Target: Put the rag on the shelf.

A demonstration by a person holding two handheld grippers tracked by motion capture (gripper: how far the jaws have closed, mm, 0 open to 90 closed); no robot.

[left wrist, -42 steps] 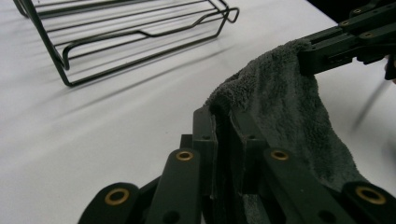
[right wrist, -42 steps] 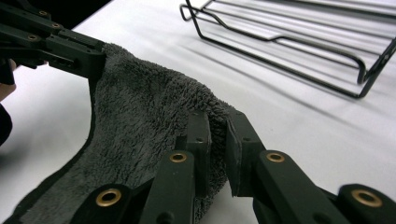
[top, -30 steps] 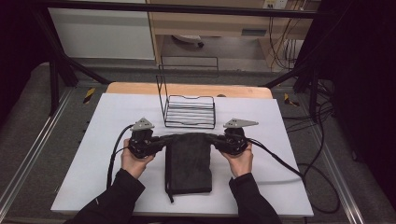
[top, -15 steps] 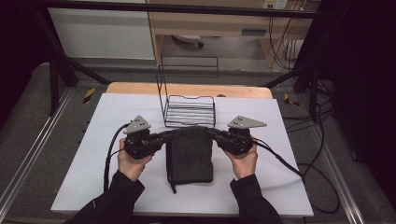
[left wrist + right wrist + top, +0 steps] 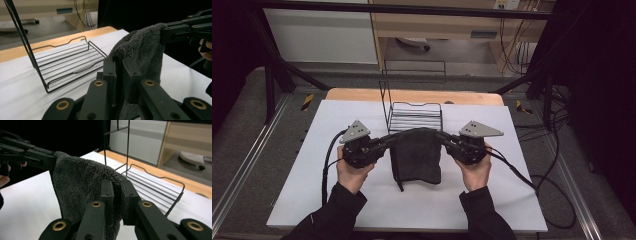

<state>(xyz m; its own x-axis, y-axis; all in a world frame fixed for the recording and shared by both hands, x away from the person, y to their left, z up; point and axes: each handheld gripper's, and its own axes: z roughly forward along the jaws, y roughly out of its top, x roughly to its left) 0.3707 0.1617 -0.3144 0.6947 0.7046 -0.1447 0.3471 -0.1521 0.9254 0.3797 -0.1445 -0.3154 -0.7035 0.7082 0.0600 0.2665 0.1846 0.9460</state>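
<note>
A dark grey towel (image 5: 417, 157) hangs between the two grippers, its top edge lifted and its lower part draping toward the white table. My left gripper (image 5: 389, 141) is shut on the towel's left top corner, and my right gripper (image 5: 443, 137) is shut on the right top corner. In the left gripper view the jaws (image 5: 119, 67) pinch the towel (image 5: 142, 47), with the right gripper (image 5: 175, 31) clamped on its far corner. In the right gripper view the jaws (image 5: 117, 187) pinch the towel (image 5: 77, 187), and the left gripper (image 5: 37, 156) holds the far corner.
A black wire rack (image 5: 414, 117) with a tall back frame stands just behind the towel, near the table's wooden far edge (image 5: 362, 95). Cables trail from both grippers across the white table (image 5: 312, 165). The rack (image 5: 67, 62) lies close beyond the left jaws.
Both hands have risen and carried the towel's top edge up. The towel, which lay flat on the table, now hangs from the two grippers.
</note>
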